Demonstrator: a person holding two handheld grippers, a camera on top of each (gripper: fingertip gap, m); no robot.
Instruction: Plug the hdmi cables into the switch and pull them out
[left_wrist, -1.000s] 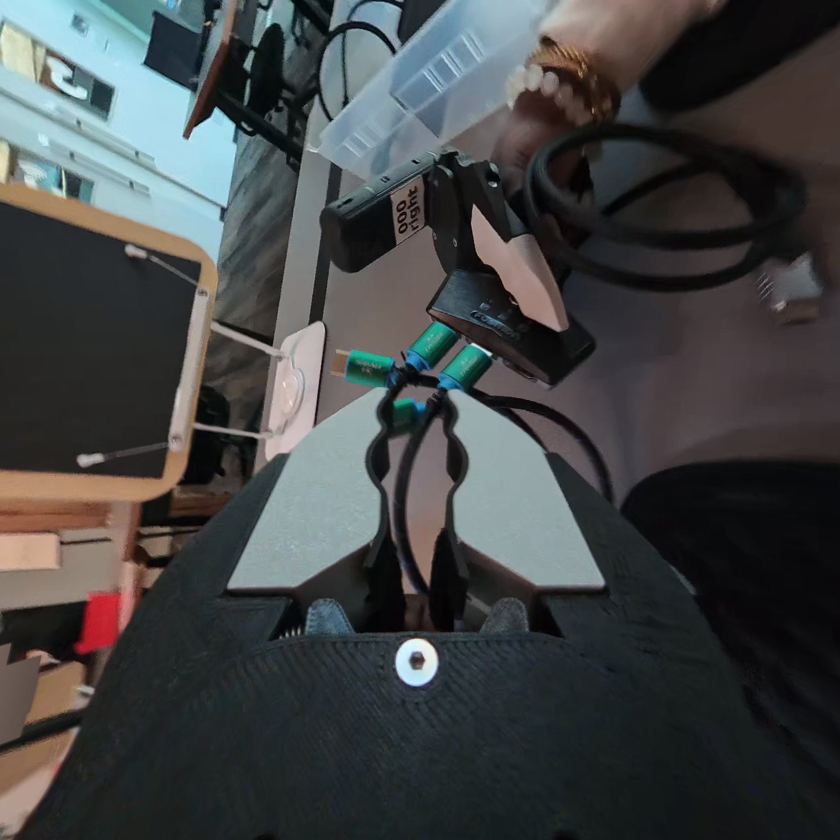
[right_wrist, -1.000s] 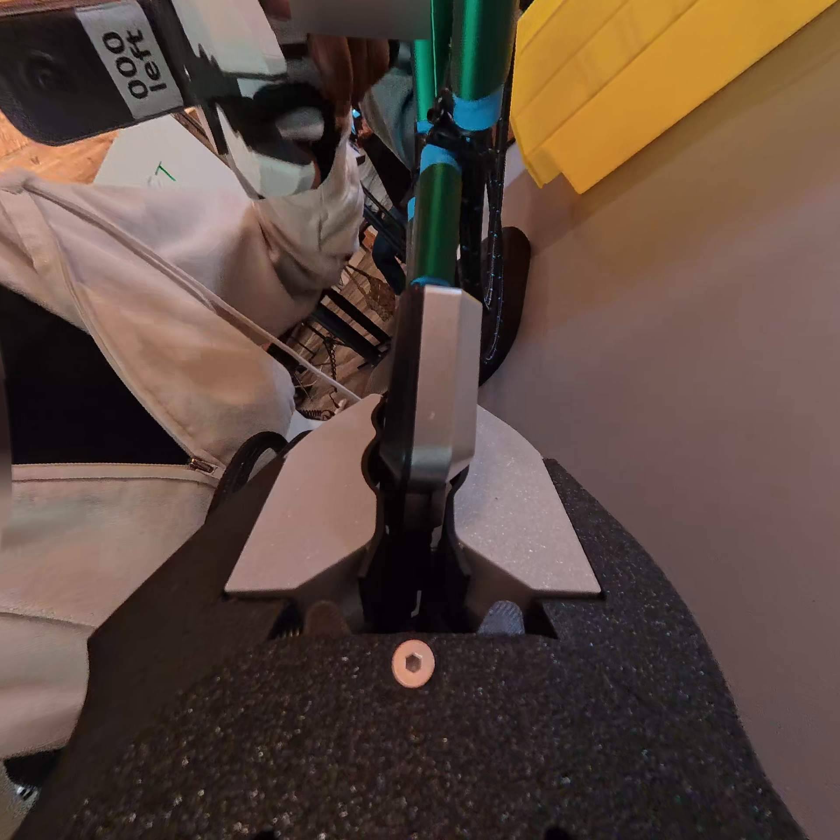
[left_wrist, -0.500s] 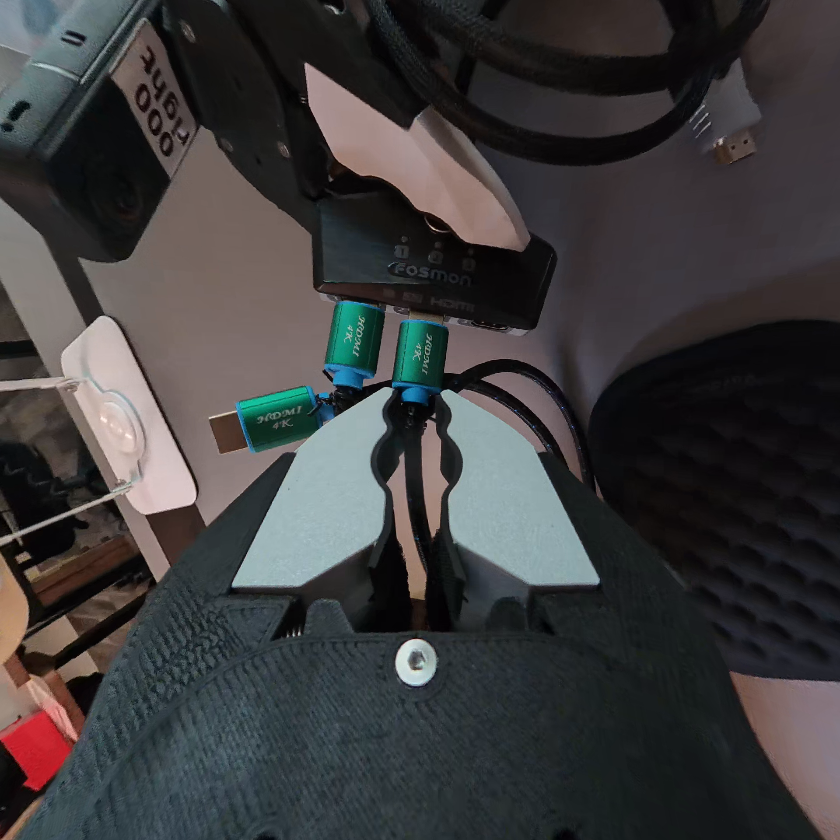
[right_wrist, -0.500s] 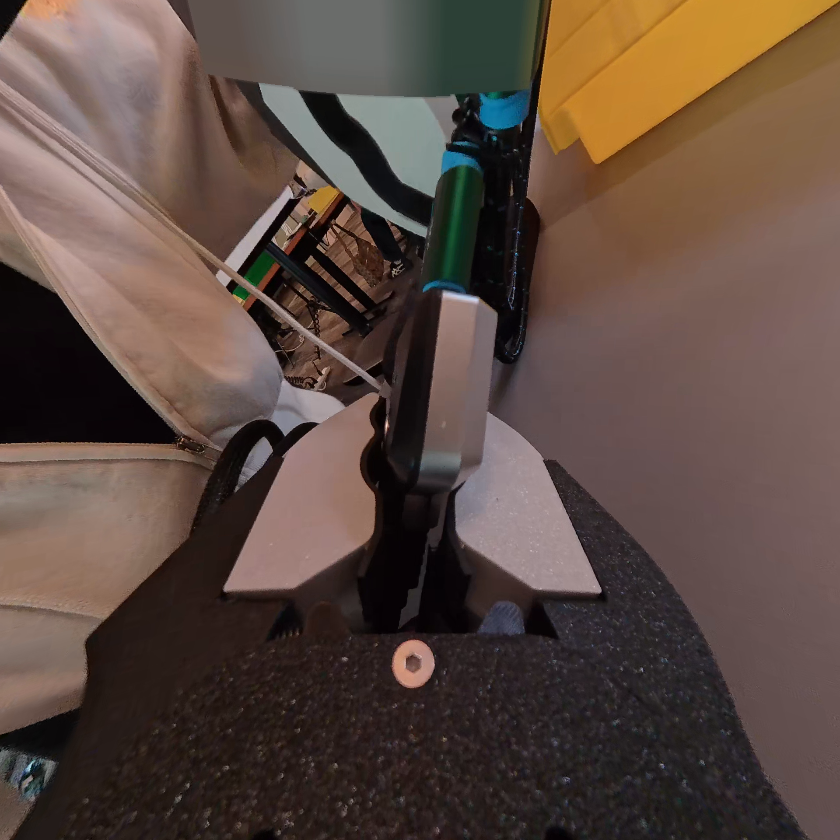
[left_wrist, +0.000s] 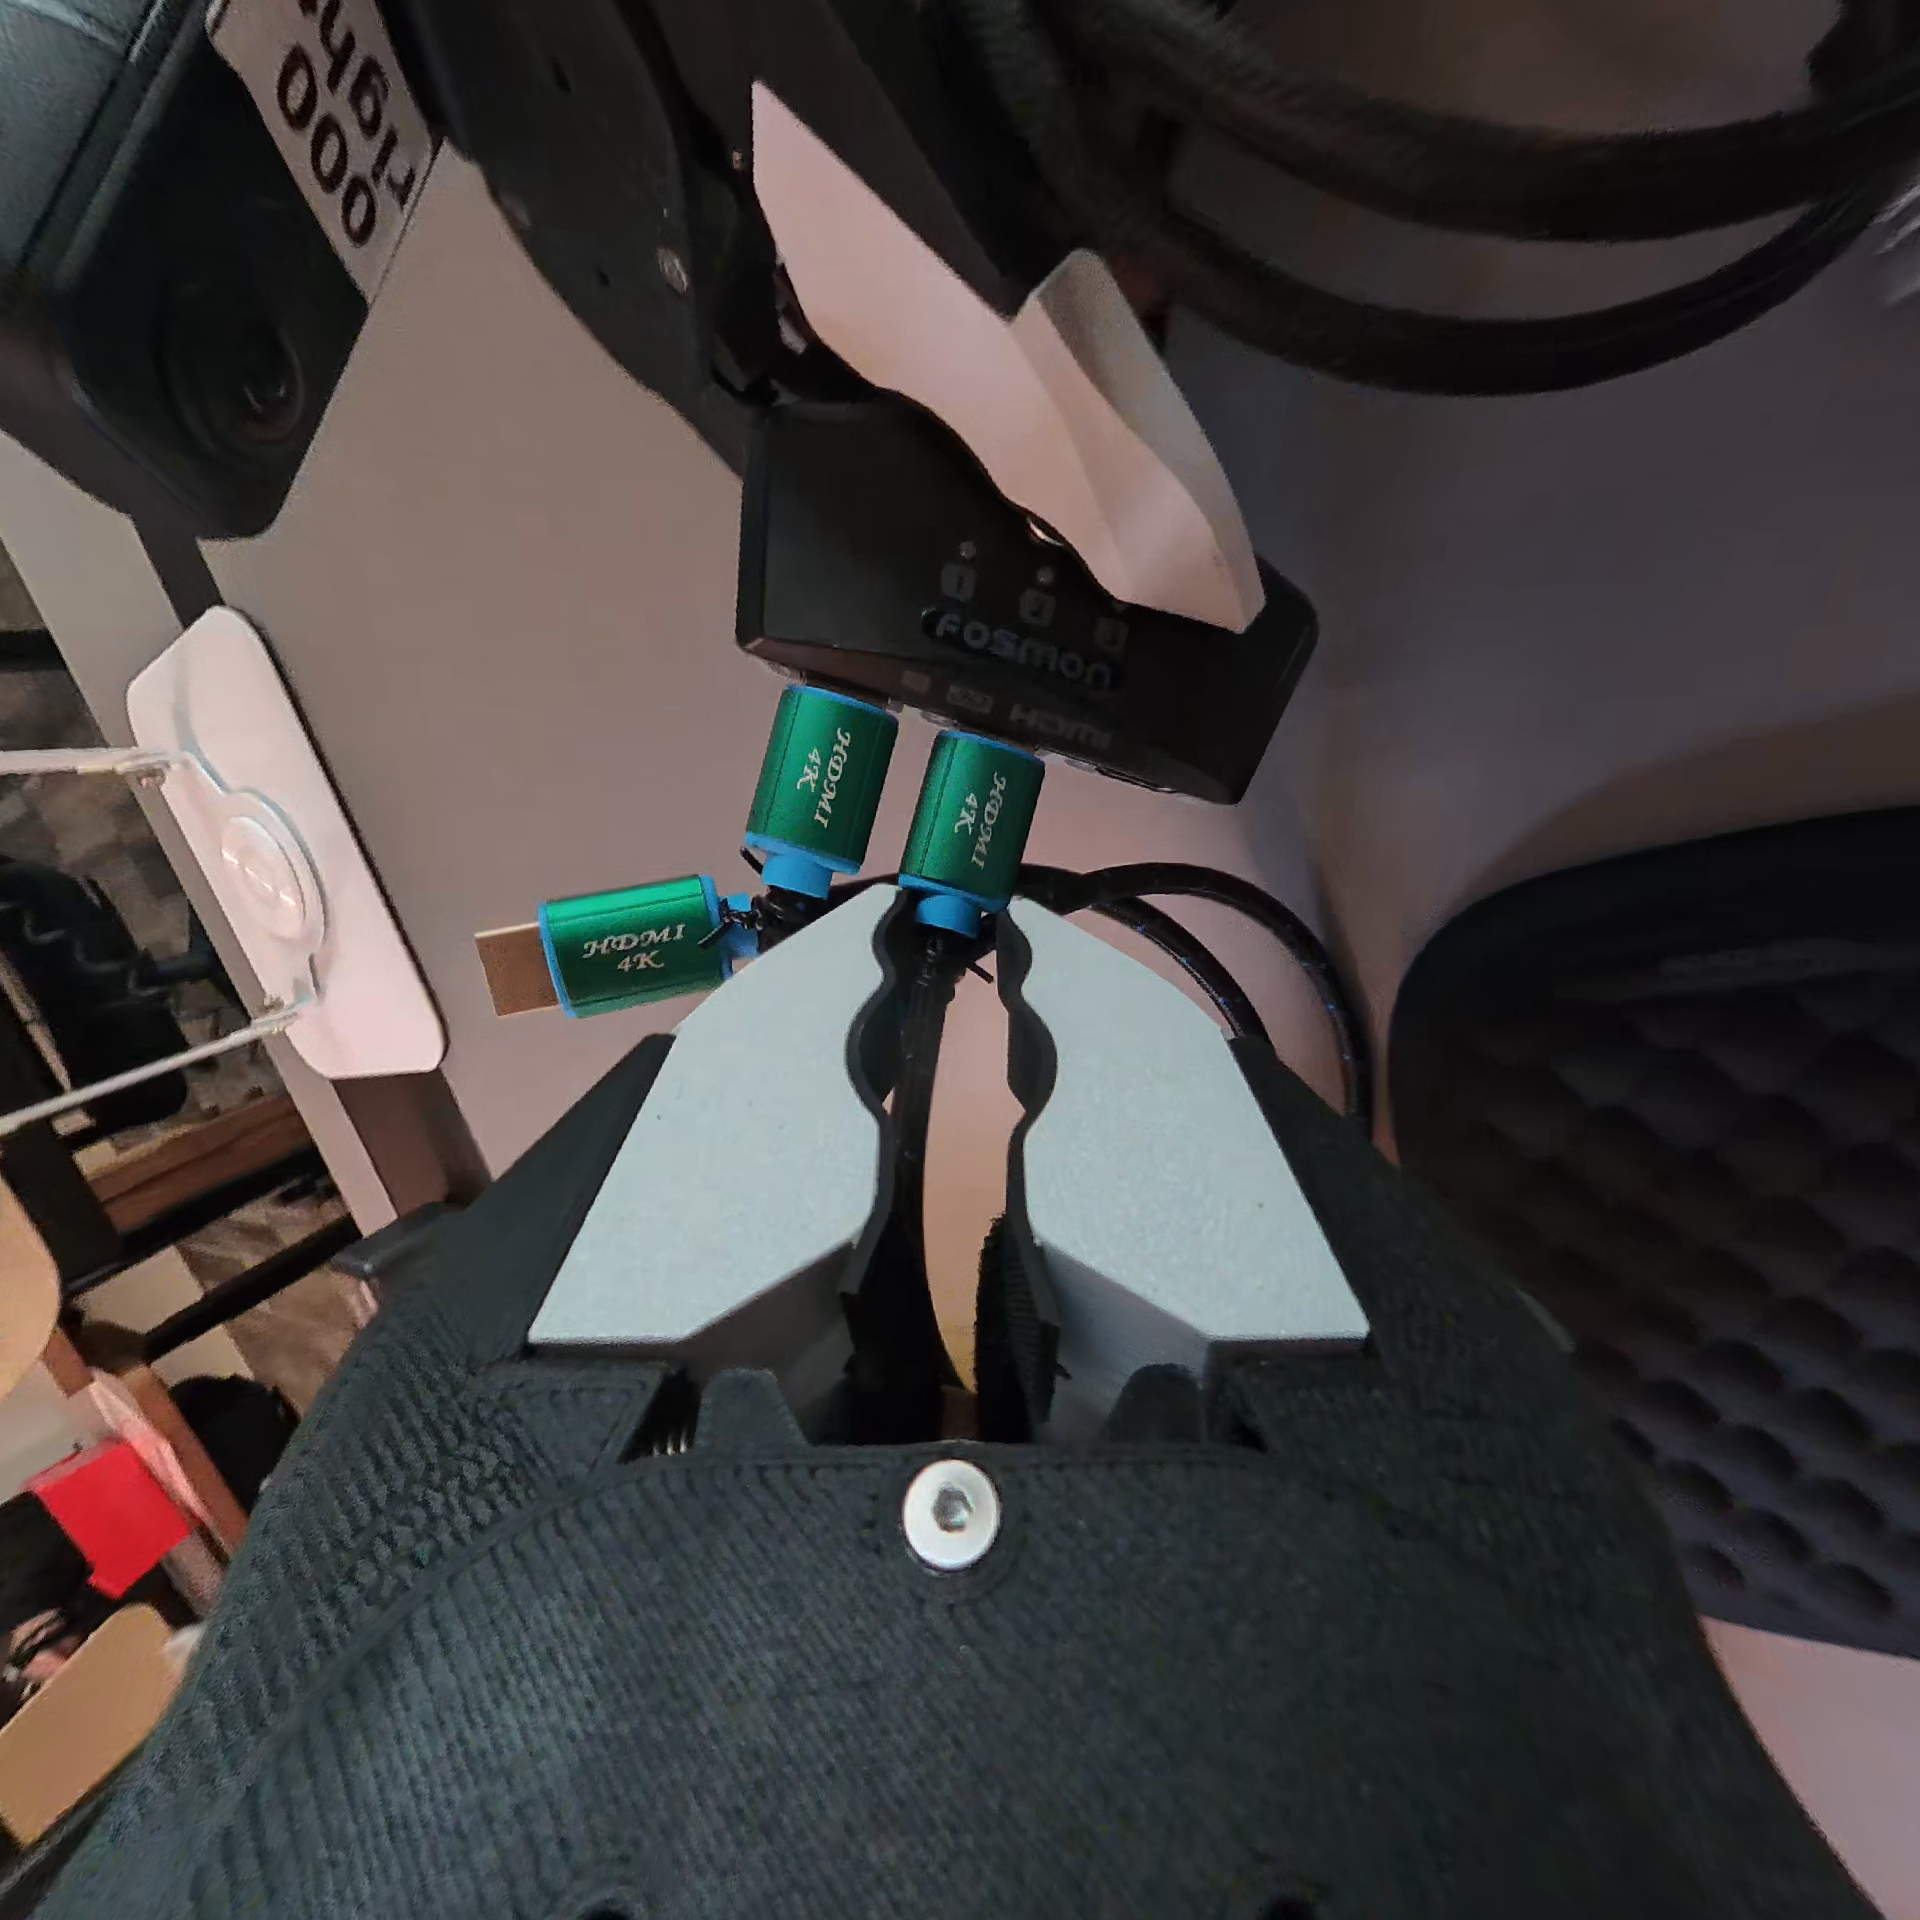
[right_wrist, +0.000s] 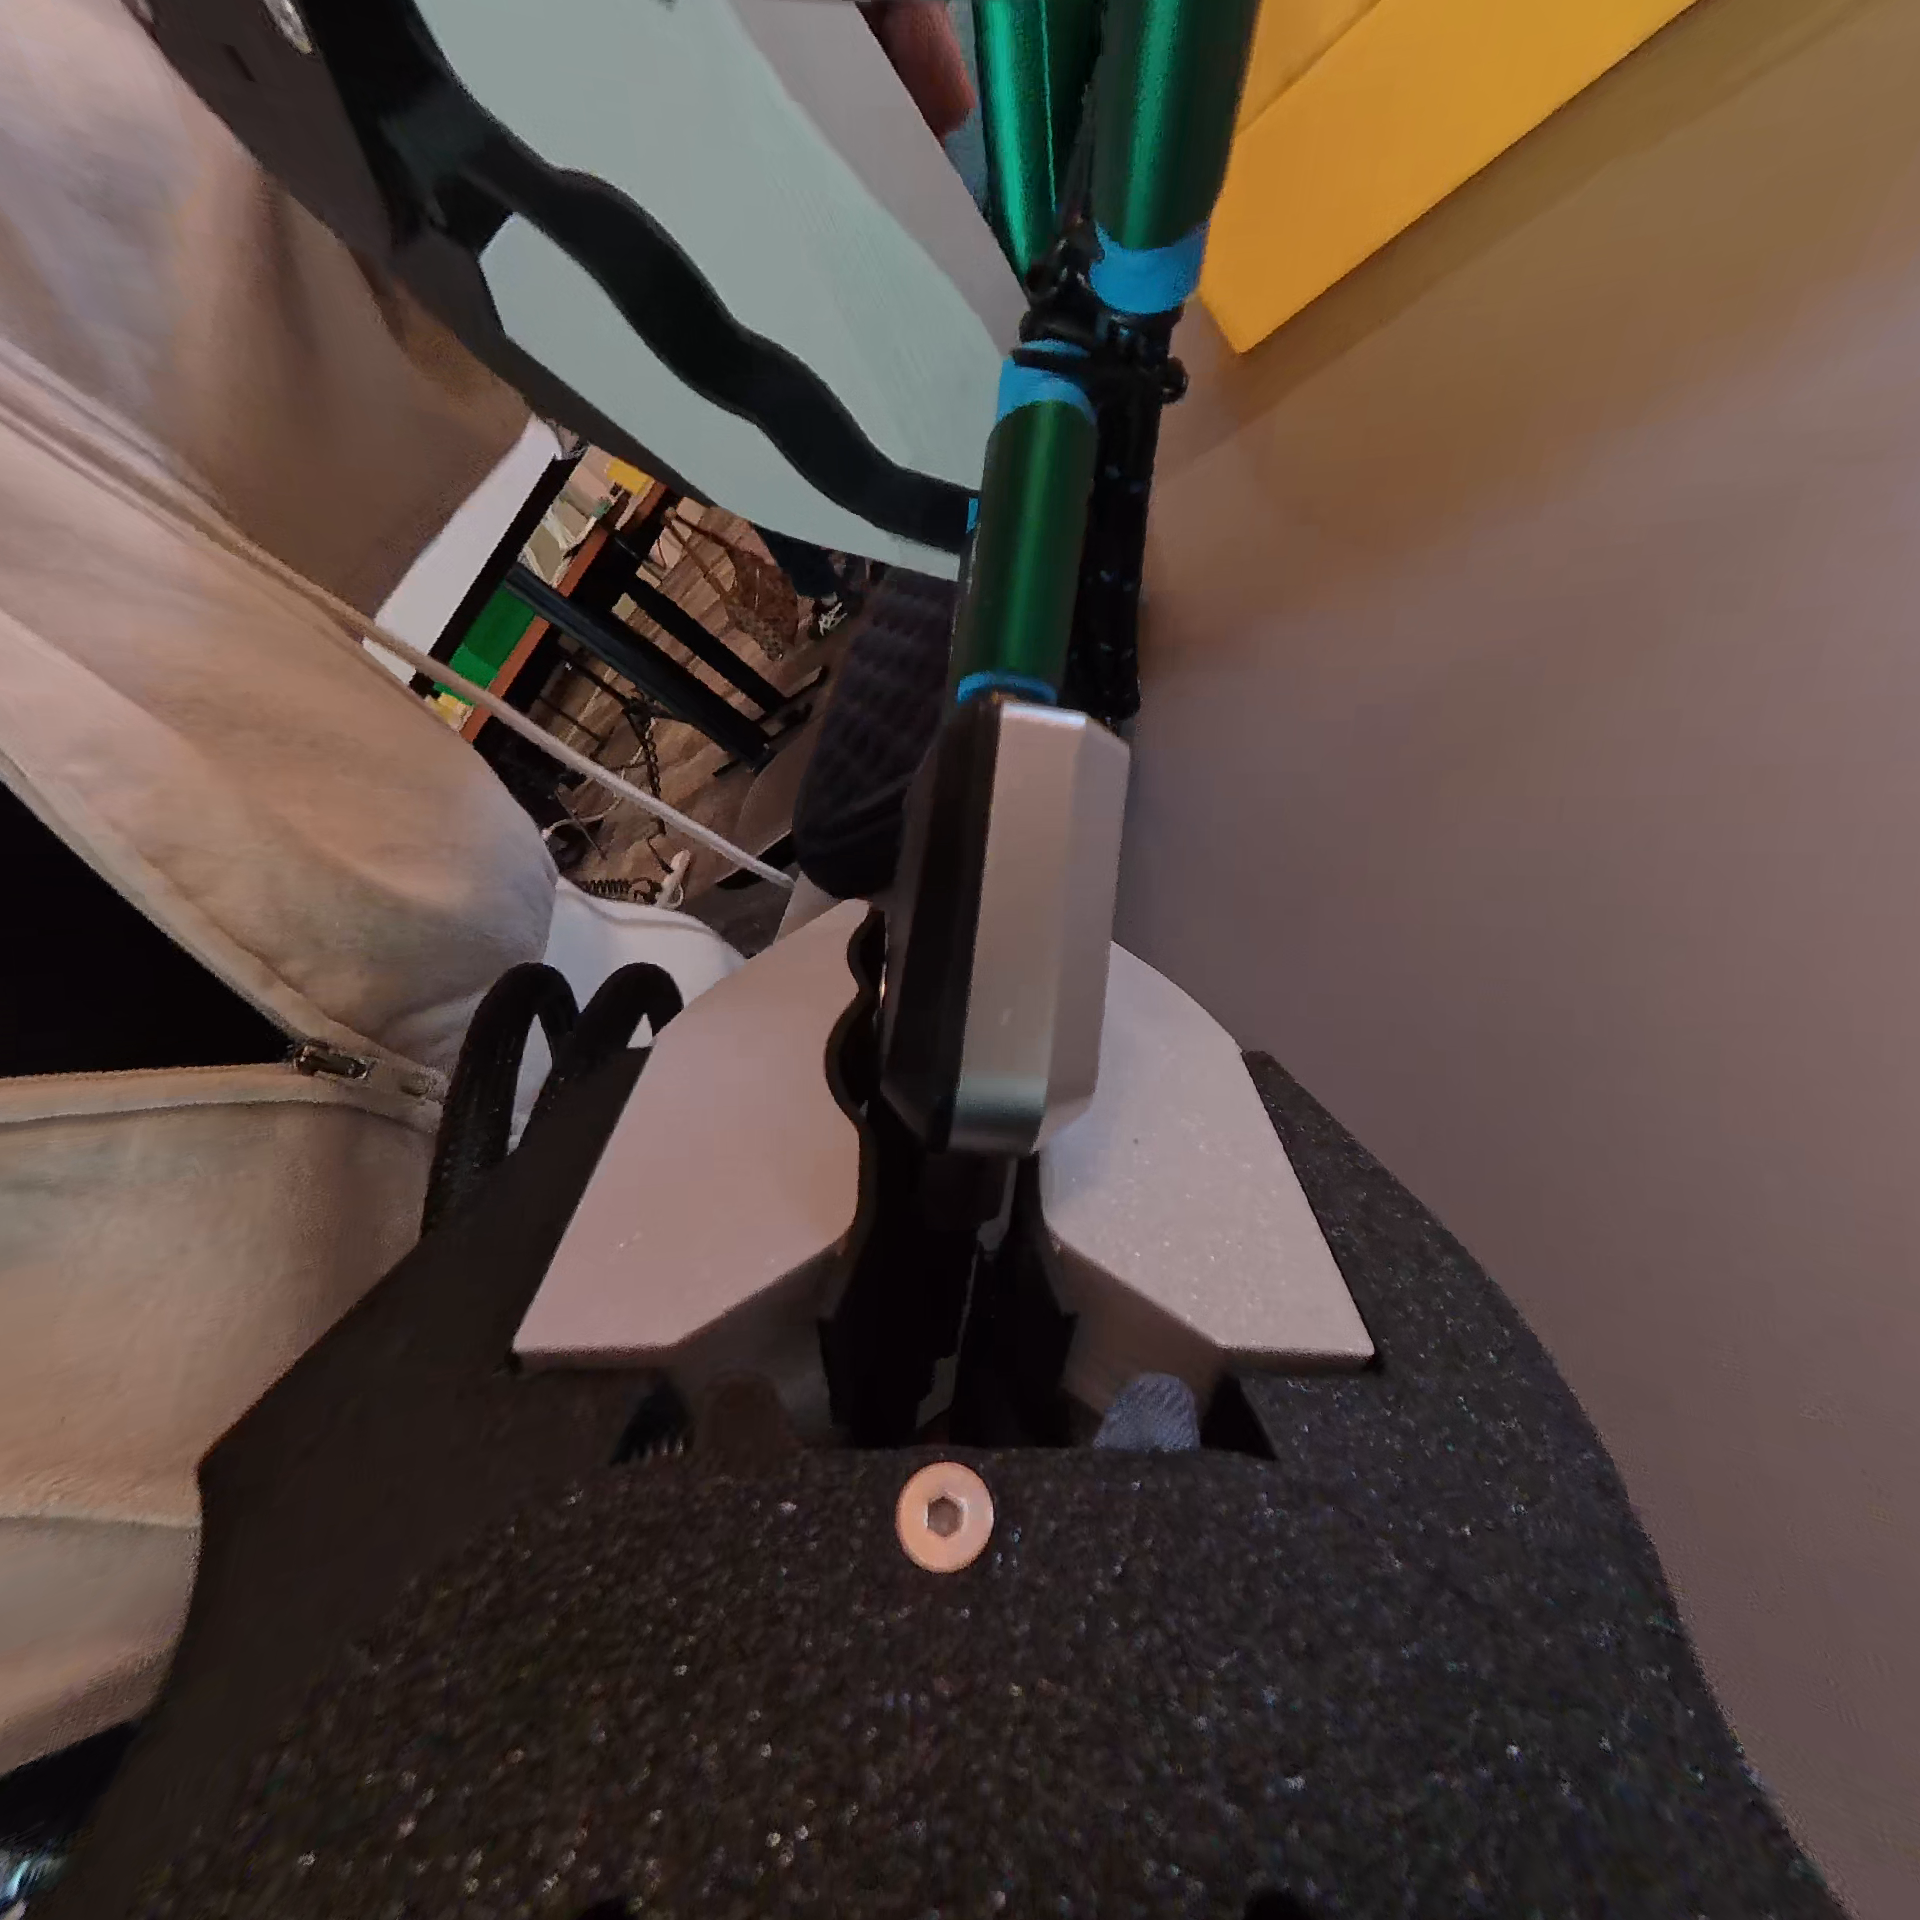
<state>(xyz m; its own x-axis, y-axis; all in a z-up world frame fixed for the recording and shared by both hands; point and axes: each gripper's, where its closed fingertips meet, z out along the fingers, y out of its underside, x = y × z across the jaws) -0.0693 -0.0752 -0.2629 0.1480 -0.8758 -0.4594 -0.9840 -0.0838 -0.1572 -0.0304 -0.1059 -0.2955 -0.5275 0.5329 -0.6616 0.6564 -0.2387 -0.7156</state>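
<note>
The black HDMI switch (left_wrist: 1018, 665) is held off the table by my right gripper, whose white fingers (left_wrist: 1039, 416) clamp it from above. Two green HDMI plugs (left_wrist: 971, 821) sit side by side in its ports. A third green plug (left_wrist: 623, 956) hangs loose to the left with its gold tip bare. My left gripper (left_wrist: 940, 920) is shut on the black cable just behind the right-hand plug. In the right wrist view my right gripper (right_wrist: 987, 935) is shut on the switch (right_wrist: 1029, 894), seen edge-on, with a green plug (right_wrist: 1023, 551) beyond it.
A thick black cable coil (left_wrist: 1455, 208) lies behind the switch. A black padded mat (left_wrist: 1662, 1195) is at the right and a white clip stand (left_wrist: 281, 862) at the table's left edge. A yellow sheet (right_wrist: 1403, 156) and a person's beige clothing (right_wrist: 208, 727) flank the right wrist view.
My left gripper has moved in close to the switch, still holding the cable. The right gripper has tilted the switch slightly. Both plugs stay in the ports.
</note>
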